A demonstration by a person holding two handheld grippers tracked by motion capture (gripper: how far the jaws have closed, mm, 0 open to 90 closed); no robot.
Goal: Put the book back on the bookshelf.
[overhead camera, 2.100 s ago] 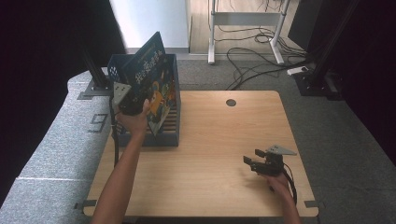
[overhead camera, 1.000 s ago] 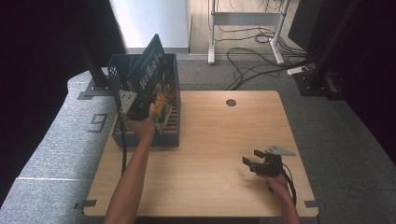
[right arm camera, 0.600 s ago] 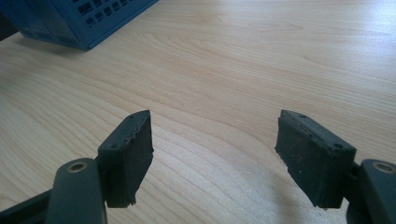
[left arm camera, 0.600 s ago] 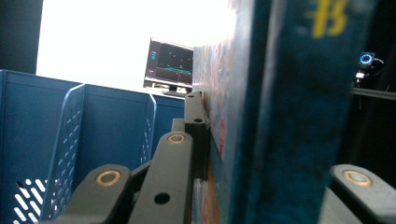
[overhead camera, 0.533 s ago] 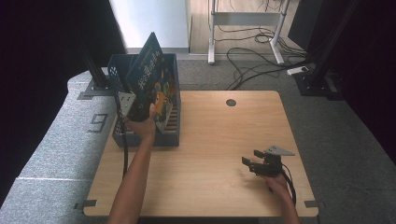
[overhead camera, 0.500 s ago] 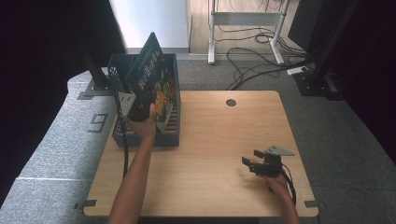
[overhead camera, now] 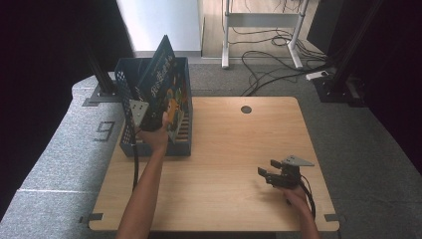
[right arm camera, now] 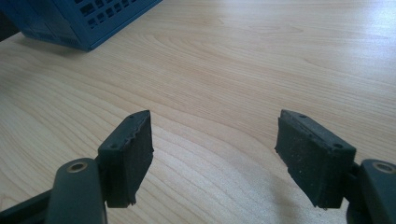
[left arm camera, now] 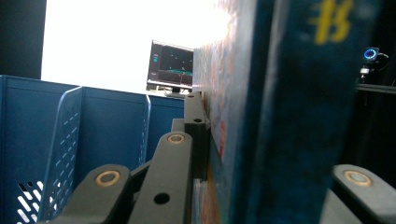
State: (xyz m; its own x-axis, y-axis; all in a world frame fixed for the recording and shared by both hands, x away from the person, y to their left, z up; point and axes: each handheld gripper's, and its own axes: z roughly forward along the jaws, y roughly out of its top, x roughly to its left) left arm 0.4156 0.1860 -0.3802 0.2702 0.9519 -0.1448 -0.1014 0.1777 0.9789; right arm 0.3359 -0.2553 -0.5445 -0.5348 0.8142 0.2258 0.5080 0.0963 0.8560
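While the left gripper pinches a picture book by its lower edge, the book stands tilted in the blue crate, top corner leaning up and away past the far wall. In the left gripper view the black jaws are pressed onto the book, one on the cover face and one on the far side of its spine, cover flush against the near jaw; the perforated crate wall sits off to the jaws' left. The grip looks low and near one edge, so the book probably wants to pivot about the pads. Judged step: seating or lifting the book in the crate, cannot tell which. To do it well: keep the pinch firm, keep the wrist square so the cover stays parallel to the crate wall, move straight along the book's own plane, and don't drag the bottom corner over the slotted floor or the other books lying beside the jaws. Don't let go until the book leans on something. The right gripper rests on the wooden table well apart from the crate, jaws spread wide with bare tabletop between the pads, holding nothing; the crate corner lies far ahead of them to the left. It could brace the crate if that slides.
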